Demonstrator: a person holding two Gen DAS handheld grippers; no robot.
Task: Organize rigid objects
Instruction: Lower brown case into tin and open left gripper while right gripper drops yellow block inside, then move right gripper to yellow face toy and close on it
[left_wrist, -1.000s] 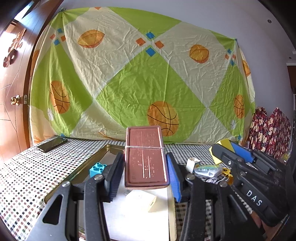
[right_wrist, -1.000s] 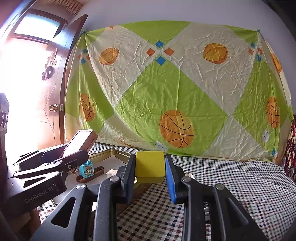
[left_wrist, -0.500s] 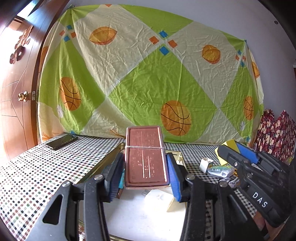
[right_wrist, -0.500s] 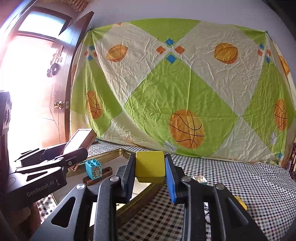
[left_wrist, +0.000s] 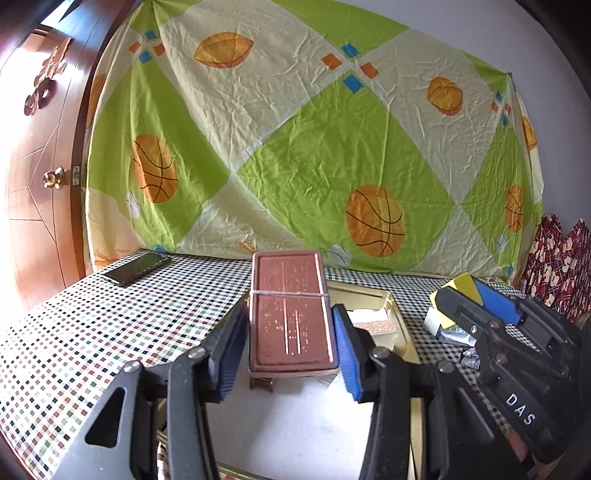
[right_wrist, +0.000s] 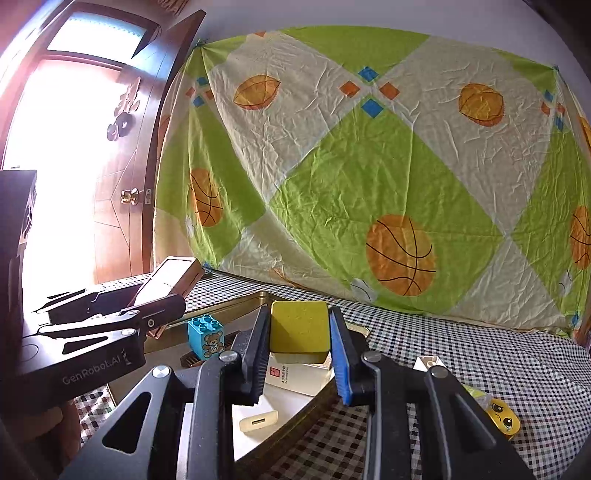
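Reddish-brown flat rectangular box clamped in left gripper above gold-rimmed metal tray; yellow rounded square block clamped in right gripper, over tray's near edge

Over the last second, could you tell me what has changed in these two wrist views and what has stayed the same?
Both hands carried their loads further over the gold tray: in the right wrist view the blue toy block has come into plain sight, and the tray's white floor now lies under both grippers. Nothing was picked up or released. The left gripper stays clamped on the brown box, the right gripper on the yellow block.
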